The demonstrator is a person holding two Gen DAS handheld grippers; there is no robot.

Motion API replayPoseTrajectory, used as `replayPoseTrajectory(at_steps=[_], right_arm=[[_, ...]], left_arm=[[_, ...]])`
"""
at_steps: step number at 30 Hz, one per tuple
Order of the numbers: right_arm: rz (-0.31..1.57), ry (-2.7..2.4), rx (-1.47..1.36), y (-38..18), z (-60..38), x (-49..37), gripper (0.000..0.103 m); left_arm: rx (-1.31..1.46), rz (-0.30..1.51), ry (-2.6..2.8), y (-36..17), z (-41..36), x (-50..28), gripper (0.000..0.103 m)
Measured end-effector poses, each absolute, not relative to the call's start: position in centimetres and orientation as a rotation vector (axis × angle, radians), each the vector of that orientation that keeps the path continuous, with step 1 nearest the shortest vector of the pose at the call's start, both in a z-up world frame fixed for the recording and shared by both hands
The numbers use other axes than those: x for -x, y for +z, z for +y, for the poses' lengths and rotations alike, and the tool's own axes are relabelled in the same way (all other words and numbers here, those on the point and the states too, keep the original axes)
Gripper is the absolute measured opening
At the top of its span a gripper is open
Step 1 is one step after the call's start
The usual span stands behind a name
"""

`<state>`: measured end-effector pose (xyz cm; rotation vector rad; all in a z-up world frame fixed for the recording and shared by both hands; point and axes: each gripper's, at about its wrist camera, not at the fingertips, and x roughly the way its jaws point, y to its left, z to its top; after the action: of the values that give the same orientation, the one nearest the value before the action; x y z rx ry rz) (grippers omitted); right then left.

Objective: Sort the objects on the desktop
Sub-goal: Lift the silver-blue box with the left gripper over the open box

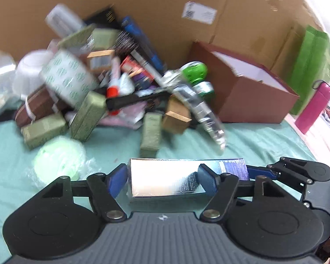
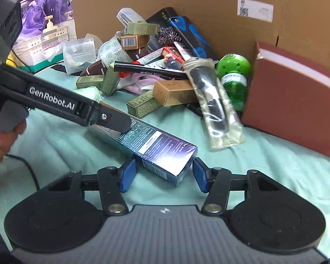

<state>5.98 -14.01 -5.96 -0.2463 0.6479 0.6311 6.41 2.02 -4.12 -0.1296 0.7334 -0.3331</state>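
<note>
A long dark blue glossy box lies across my left gripper, whose blue pads press on it; the box sits just above the green cloth. In the right wrist view the same box runs from the left gripper's fingers down to my right gripper. The right gripper's blue pads stand on either side of the box's near end, with small gaps showing. The right gripper also shows in the left wrist view at the right.
A pile of small boxes, tubes and bottles lies on the green cloth against a big cardboard box. An open brown box stands at the right, with a pink bottle and a green bag beyond it.
</note>
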Motion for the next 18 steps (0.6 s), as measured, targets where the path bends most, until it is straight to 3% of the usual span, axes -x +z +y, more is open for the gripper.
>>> replayPoseTrajectory(at_steps=[18], right_arm=[[0.314,0.362,0.257,4.1,-22.7,-10.1,0.053]], left_arm=[[0.111,0.401,-0.511,6.1,-8.2,-13.0,0.070]])
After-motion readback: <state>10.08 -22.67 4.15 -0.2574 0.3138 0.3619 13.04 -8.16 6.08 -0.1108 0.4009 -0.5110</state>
